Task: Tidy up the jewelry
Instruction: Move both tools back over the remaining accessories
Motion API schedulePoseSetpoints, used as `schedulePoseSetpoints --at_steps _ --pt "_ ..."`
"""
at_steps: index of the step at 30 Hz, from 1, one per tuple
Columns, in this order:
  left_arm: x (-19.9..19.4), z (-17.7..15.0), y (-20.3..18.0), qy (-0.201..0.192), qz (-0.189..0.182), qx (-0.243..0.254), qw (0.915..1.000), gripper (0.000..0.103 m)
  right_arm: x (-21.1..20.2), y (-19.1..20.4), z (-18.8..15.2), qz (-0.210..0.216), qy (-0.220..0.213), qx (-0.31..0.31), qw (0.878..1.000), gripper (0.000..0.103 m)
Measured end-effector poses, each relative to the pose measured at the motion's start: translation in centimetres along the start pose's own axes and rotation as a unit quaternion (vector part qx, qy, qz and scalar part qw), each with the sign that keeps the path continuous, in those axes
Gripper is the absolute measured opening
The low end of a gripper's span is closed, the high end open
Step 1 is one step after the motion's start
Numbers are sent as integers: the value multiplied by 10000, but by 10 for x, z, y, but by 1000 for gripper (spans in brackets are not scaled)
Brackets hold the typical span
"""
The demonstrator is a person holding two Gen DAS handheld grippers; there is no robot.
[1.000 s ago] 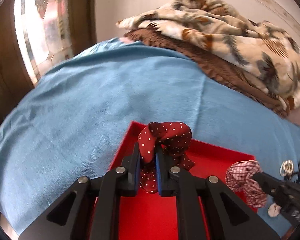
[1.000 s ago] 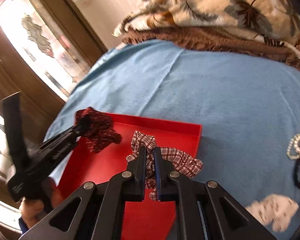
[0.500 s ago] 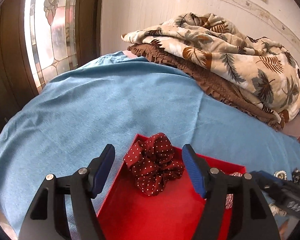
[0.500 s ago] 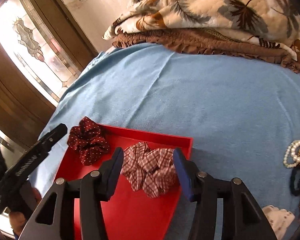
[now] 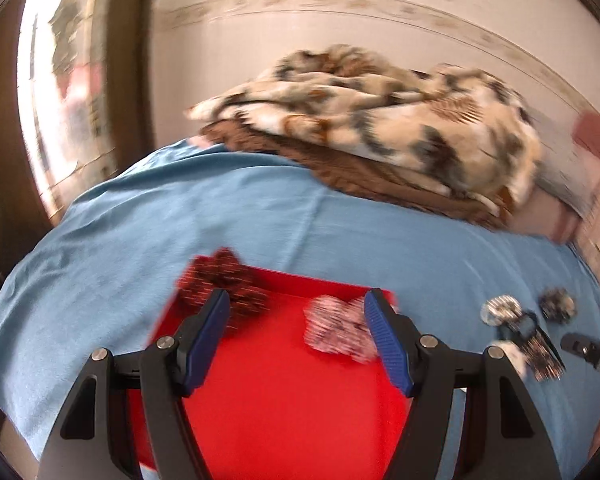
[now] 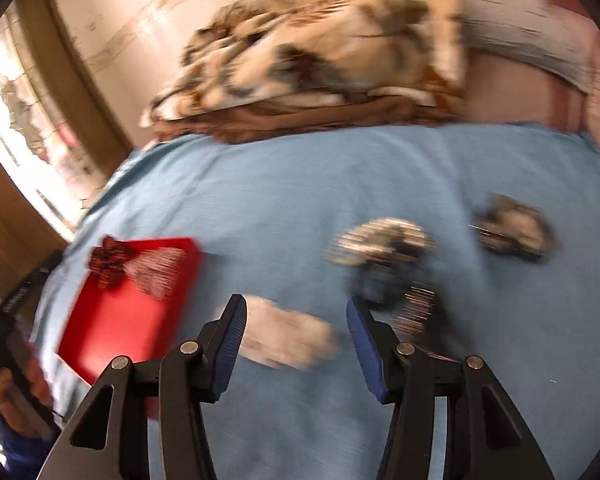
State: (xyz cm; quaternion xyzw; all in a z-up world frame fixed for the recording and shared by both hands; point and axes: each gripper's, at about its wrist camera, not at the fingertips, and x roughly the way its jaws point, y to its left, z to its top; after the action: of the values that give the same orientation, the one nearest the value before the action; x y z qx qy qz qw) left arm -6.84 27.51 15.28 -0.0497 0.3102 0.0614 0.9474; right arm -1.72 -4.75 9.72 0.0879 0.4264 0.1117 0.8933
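Motion blur smears the jewelry pile (image 6: 384, 256) beyond identification.

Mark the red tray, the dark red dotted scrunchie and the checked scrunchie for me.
red tray (image 5: 284, 400), left wrist view, bare floor of the tray.
dark red dotted scrunchie (image 5: 216, 276), left wrist view, middle of its blurred folds.
checked scrunchie (image 5: 336, 328), left wrist view, centre of the fabric.

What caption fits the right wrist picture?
Open right gripper over a blue sheet, two scrunchies resting in the red tray.
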Motion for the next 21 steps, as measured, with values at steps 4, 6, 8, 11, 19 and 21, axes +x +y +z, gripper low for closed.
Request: schedulePoseSetpoints --at_steps 4,6,8,11,19,21 --pt "-4 -13 -59 319 -576 457 9968 70 -12 -46 -20 -319 24 203 9993 58" --pt "-1 -18 -81 478 -731 639 9941 70 -15 -64 -26 -387 -9 320 9987 58" --pt "3 -26 -110 597 -874 913 9902 70 -13 -74 -29 -375 -17 392 9985 58" --pt "12 -36 -143 673 -979 1224 9853 73 -11 -82 -34 -302 -31 377 9988 58" --pt "57 -49 -178 1118 -1081 1312 9791 74 15 -86 -31 -270 -84 -3 9996 60" --pt "67 -51 -181 1233 -1125 1266 9778 74 23 -90 -27 -154 -53 15 9999 60"
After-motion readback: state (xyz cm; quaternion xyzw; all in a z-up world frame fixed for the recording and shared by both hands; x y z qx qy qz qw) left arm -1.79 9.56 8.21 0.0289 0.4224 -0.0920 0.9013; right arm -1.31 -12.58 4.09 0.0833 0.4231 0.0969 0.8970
